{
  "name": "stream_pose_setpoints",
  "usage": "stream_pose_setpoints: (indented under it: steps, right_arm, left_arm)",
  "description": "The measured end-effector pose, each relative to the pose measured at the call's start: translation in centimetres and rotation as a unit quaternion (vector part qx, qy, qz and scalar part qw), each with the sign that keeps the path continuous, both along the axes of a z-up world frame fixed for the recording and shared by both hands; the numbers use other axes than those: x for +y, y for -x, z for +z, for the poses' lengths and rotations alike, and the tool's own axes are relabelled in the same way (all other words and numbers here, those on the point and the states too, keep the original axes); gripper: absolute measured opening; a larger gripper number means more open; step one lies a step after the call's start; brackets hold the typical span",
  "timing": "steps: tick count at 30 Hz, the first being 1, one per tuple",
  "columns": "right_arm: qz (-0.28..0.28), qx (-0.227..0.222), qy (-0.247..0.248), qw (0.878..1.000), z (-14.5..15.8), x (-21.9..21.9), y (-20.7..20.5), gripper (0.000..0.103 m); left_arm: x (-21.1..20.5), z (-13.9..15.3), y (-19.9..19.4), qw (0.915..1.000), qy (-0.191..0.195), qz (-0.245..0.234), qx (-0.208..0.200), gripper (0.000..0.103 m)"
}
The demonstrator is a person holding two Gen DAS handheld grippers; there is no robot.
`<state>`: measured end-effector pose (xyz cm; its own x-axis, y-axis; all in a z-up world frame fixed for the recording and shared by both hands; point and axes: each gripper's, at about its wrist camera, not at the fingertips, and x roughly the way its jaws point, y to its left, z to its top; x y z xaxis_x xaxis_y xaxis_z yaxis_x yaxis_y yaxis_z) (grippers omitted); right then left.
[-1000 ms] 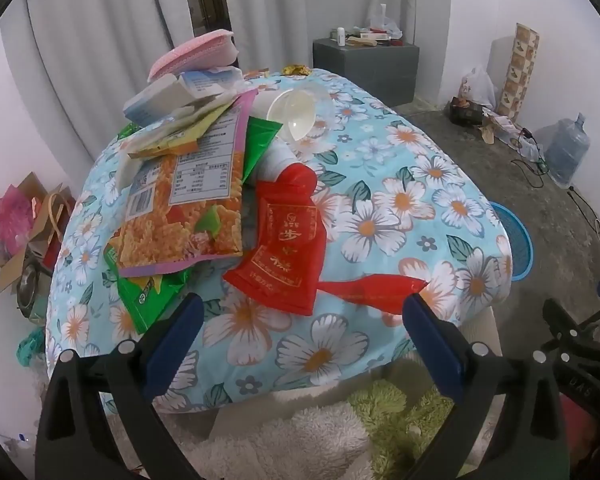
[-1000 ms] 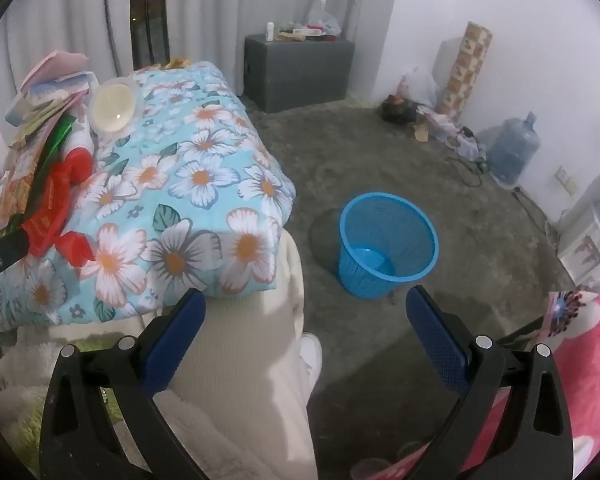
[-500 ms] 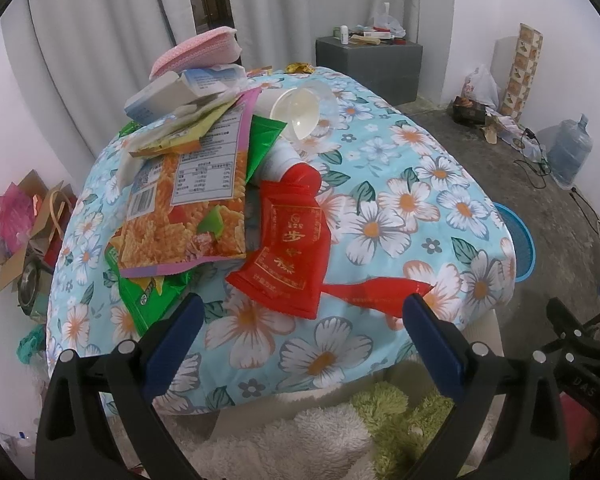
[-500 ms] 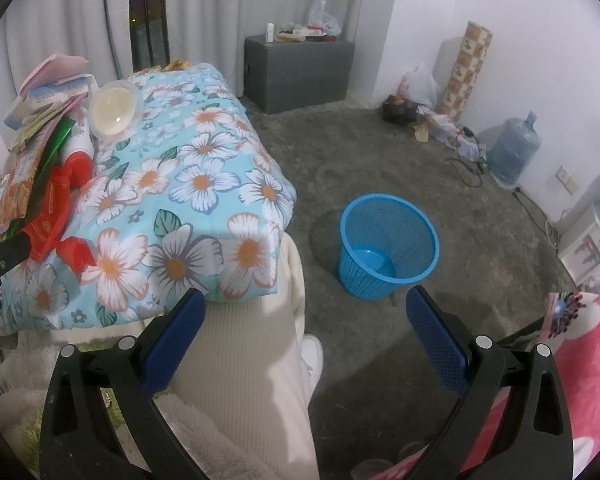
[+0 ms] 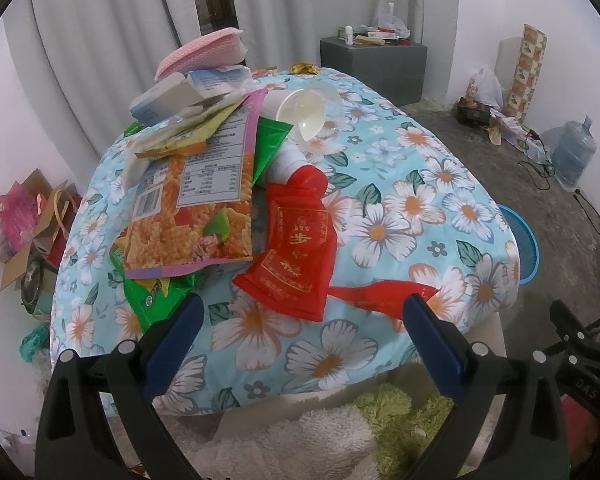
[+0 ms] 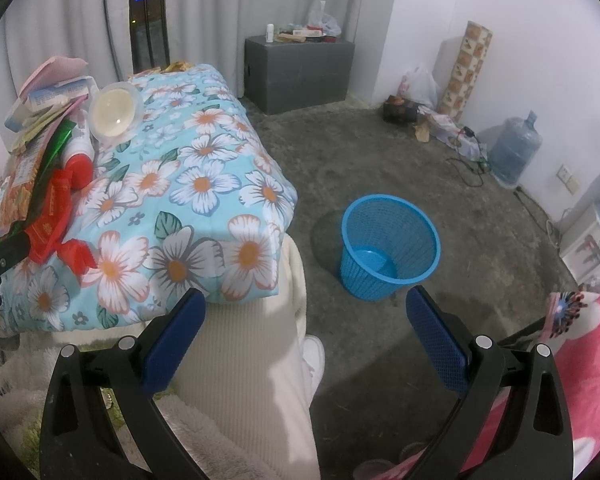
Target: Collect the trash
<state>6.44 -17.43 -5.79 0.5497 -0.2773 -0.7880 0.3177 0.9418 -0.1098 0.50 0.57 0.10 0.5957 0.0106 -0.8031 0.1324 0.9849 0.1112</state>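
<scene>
A pile of trash lies on a floral-covered table: a red packet, an orange snack bag, a green wrapper, a clear plastic cup, a red-capped white bottle, a pink item and small boxes. My left gripper is open and empty, just short of the red packet. My right gripper is open and empty, off the table's corner, facing a blue mesh basket on the floor. The trash pile also shows in the right wrist view.
A grey cabinet with clutter stands at the back wall. A water jug, bags and cables line the right wall. A cardboard box with junk sits left of the table. A pink flowered blanket is at my right.
My left gripper has edged slightly closer to the pile and a little to the right. My right gripper has barely shifted. Both stay open.
</scene>
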Motion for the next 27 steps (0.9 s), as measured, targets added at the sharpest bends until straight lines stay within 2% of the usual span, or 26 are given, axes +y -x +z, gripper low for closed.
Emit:
stream_pose_setpoints:
  steps: [27]
  right_arm:
    - [0.000, -0.001, -0.003, 1.000, -0.23, -0.12, -0.07, 0.096]
  left_arm:
    - [0.52, -0.46, 0.34, 1.0000, -0.003, 0.003, 0.004, 0.097]
